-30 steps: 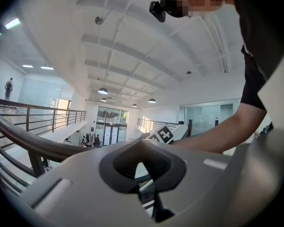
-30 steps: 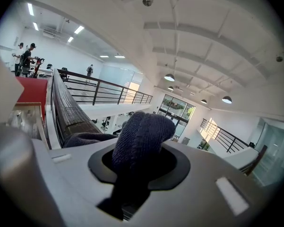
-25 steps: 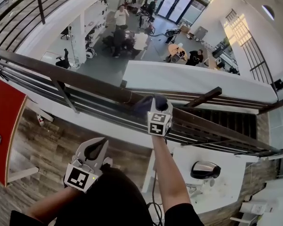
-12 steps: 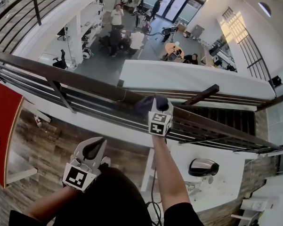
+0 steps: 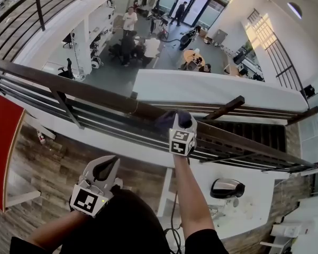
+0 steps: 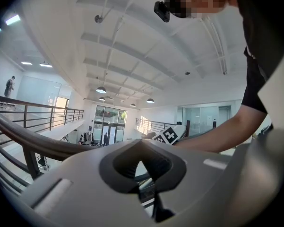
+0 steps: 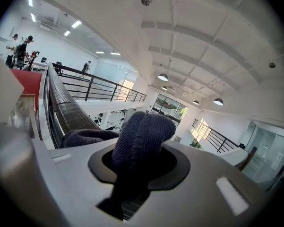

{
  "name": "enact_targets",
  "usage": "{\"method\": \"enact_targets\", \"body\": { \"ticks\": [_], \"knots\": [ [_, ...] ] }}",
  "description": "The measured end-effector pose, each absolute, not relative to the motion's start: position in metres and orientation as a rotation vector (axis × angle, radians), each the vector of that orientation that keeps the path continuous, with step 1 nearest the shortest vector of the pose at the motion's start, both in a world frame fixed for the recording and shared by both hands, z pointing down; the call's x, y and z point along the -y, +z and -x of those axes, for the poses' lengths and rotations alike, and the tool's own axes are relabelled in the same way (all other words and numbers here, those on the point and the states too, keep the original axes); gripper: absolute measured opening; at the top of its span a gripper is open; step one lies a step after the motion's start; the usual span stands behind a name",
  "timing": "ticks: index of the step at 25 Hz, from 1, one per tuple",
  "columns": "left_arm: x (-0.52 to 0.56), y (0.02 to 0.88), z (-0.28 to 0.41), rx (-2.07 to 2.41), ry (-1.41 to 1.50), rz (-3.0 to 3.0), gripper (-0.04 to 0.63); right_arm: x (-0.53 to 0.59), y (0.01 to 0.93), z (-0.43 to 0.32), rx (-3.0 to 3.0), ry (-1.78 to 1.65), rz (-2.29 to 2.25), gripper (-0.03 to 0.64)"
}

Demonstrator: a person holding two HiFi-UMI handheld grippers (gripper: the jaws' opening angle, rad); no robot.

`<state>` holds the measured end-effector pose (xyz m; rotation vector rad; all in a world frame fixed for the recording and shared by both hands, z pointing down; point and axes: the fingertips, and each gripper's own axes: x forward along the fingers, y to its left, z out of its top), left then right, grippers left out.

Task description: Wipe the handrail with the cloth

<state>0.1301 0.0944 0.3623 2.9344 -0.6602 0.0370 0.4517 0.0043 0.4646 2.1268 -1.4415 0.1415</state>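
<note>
The dark brown handrail (image 5: pixel 100 95) runs from the left edge down to the right across the head view. My right gripper (image 5: pixel 180 121) rests on top of it, shut on a dark blue knitted cloth (image 5: pixel 166 118) that lies against the rail. In the right gripper view the cloth (image 7: pixel 142 129) bulges out between the jaws and drapes onto the handrail (image 7: pixel 68 109). My left gripper (image 5: pixel 107 169) hangs low by the person's body, away from the rail, shut with nothing in it. The left gripper (image 6: pixel 142 161) view looks along the handrail (image 6: pixel 38 143).
Thin horizontal bars and a slanted post (image 5: pixel 63 106) run under the rail. Beyond it is a drop to a lower floor with people and desks (image 5: pixel 140 44). A red panel (image 5: pixel 2 134) stands at the left; a white table (image 5: pixel 238 210) with a dark rounded object (image 5: pixel 227 188) sits below right.
My right gripper has slid a little to the right along the handrail with the cloth. The left gripper has stayed low in about the same place.
</note>
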Motion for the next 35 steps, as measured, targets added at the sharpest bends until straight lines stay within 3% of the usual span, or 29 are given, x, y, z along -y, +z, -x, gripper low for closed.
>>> {"method": "enact_targets", "body": {
  "ticks": [13,19,27,35],
  "knots": [
    [-0.086,0.344,-0.107,0.867,-0.077,-2.982,-0.002,0.007,0.437,-0.421,1.576,0.086,-2.135,0.110],
    [-0.047,0.351,-0.060,1.053,-0.096,-2.861,-0.002,0.059,0.424,-0.295,1.899,0.061,-2.075,0.110],
    [-0.002,0.358,0.016,1.195,-0.023,-2.775,-0.002,0.127,0.477,-0.096,2.207,0.223,-1.814,0.110],
    [0.041,0.363,0.062,1.090,0.105,-2.847,-0.002,0.194,0.553,-0.013,2.169,0.226,-1.631,0.110]
  ]
}}
